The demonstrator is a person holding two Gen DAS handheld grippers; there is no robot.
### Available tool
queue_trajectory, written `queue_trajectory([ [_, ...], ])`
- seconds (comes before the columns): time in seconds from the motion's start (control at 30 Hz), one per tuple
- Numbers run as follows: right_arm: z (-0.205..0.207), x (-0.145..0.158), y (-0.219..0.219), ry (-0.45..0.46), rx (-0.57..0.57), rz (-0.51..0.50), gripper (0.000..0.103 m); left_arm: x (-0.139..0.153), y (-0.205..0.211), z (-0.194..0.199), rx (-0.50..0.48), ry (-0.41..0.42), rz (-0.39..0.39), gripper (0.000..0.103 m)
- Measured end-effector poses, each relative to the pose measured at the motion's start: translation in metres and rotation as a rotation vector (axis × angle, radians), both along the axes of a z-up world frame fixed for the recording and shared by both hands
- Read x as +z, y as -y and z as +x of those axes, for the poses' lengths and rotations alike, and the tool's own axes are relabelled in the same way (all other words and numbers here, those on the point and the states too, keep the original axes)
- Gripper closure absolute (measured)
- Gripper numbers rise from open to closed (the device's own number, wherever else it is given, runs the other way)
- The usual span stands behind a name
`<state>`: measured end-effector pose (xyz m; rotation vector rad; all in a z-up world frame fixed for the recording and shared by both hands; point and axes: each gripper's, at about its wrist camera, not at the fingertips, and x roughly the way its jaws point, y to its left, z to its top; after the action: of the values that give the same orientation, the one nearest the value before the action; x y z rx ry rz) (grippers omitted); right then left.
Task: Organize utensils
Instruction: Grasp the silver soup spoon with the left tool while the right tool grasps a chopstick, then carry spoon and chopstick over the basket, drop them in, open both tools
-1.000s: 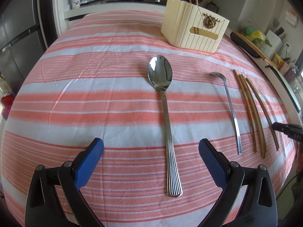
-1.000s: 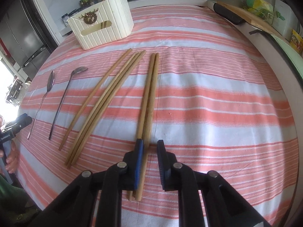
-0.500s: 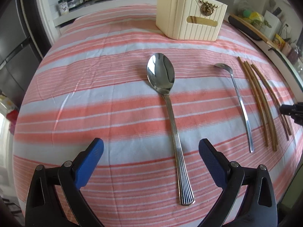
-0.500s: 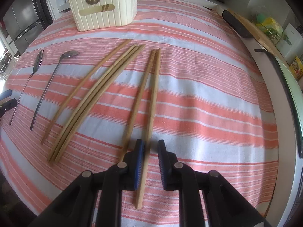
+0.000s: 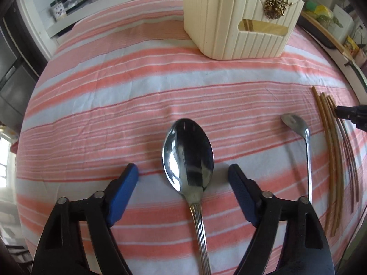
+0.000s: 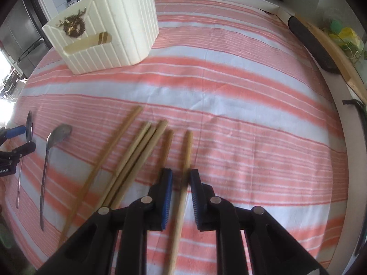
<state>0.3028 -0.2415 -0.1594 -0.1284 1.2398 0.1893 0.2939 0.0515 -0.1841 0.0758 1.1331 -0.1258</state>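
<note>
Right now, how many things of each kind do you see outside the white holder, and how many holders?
Spoons: 2
Chopsticks: 6
Holder: 1
Total: 9

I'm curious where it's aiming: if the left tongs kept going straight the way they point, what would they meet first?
Most likely the large shiny steel spoon, lying between the closing, still untouching left tongs; beneath it the pink-and-white striped cloth. Depth is uncertain.

Two spoons (image 5: 188,158) (image 5: 298,128), six chopsticks (image 6: 128,137), one cream holder (image 6: 107,27).
</note>
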Motion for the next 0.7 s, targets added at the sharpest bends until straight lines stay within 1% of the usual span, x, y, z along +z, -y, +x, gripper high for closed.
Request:
queue_trajectory([
  [0.03,0.008,0.0,0.001,-0.006,-0.012,-0.001,0.096,0.002,-0.001,0.002,-0.004,0.008,-0.006,0.051],
  [0.07,0.014,0.0,0.003,-0.008,-0.023,0.014,0.096,0.005,-0.002,0.003,-0.006,0.014,-0.01,0.061],
  [0.13,0.021,0.002,0.011,-0.008,-0.056,0.052,0.097,0.008,-0.008,0.003,0.001,0.014,-0.047,0.061],
  [0.17,0.023,0.002,0.014,-0.001,-0.074,0.07,0.097,0.012,-0.011,0.001,0.01,0.028,-0.057,0.061],
  [0.23,0.02,0.014,0.019,0.036,-0.091,0.117,0.097,0.024,-0.015,-0.008,0.016,0.076,-0.075,0.061],
  [0.3,0.008,0.034,0.022,0.093,-0.089,0.15,0.097,0.043,-0.019,-0.023,0.017,0.135,-0.108,0.061],
  [0.5,-0.058,0.108,0.019,0.272,-0.047,0.206,0.097,0.105,-0.019,-0.074,0.004,0.328,-0.142,0.061],
  [0.6,-0.085,0.137,0.02,0.353,-0.022,0.222,0.097,0.125,-0.019,-0.097,-0.001,0.387,-0.164,0.061],
  [0.7,-0.112,0.16,0.018,0.417,-0.005,0.23,0.097,0.142,-0.02,-0.111,-0.01,0.423,-0.189,0.061],
])
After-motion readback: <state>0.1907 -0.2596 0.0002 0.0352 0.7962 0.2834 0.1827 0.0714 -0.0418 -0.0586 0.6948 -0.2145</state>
